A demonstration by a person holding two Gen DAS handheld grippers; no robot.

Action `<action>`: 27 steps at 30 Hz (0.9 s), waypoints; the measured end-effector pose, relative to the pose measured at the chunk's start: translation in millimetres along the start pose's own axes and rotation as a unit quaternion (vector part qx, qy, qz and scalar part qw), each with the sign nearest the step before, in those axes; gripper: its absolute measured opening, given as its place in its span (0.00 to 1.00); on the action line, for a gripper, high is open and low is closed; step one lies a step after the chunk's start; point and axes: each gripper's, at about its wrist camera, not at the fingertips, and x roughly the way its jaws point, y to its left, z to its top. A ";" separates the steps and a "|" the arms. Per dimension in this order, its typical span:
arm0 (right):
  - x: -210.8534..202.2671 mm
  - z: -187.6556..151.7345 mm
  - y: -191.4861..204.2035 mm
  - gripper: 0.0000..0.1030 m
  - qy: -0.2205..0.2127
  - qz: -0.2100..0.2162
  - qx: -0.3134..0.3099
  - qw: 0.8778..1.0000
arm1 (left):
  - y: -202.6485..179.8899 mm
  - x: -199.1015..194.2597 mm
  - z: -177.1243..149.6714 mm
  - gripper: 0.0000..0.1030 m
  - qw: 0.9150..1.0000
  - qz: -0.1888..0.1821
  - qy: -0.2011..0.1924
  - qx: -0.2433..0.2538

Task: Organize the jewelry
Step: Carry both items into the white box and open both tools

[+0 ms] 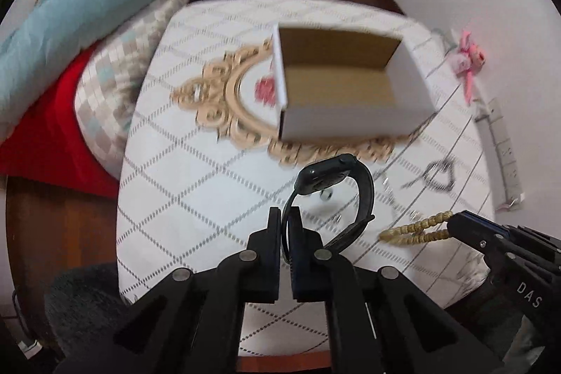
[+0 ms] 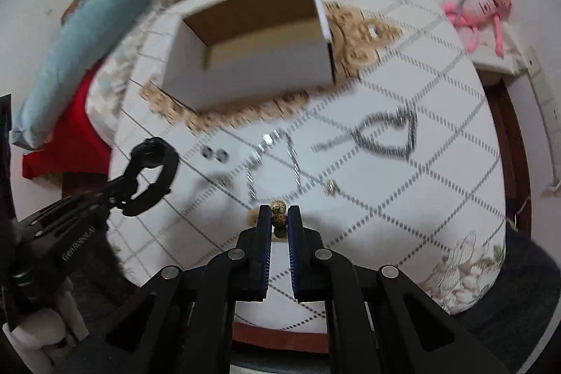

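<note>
Left gripper (image 1: 286,216) is clamping a black watch (image 1: 329,179), right gripper (image 2: 279,216) pinching a bead bracelet (image 2: 278,212), over a quilted white table (image 1: 196,184) beside a bed (image 1: 63,34)

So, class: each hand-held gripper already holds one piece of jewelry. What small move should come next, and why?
Probably carry the left hand-held gripper forward over the open white cardboard box and release there. It is shut on the black smartwatch, lifted off the quilted white cover, and the box looks empty. The right hand-held gripper holds the tan beaded bracelet.

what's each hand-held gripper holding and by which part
Left hand-held gripper: black smartwatch, pinched by its strap. Right hand-held gripper: tan beaded bracelet, pinched across its beads.
</note>
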 end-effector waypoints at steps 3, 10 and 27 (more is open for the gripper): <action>-29.2 19.1 -0.8 0.09 -0.027 0.020 -0.003 0.999 | -0.4 -14.7 19.6 0.02 1.000 -0.011 -0.016 -0.002; -75.1 89.1 9.8 0.09 -0.072 0.060 -0.019 0.995 | -4.6 -20.5 83.2 0.02 0.999 -0.027 -0.035 -0.001; 9.1 180.9 11.3 0.10 0.014 0.029 -0.041 0.999 | -5.9 39.9 155.1 0.57 0.998 -0.048 0.033 -0.023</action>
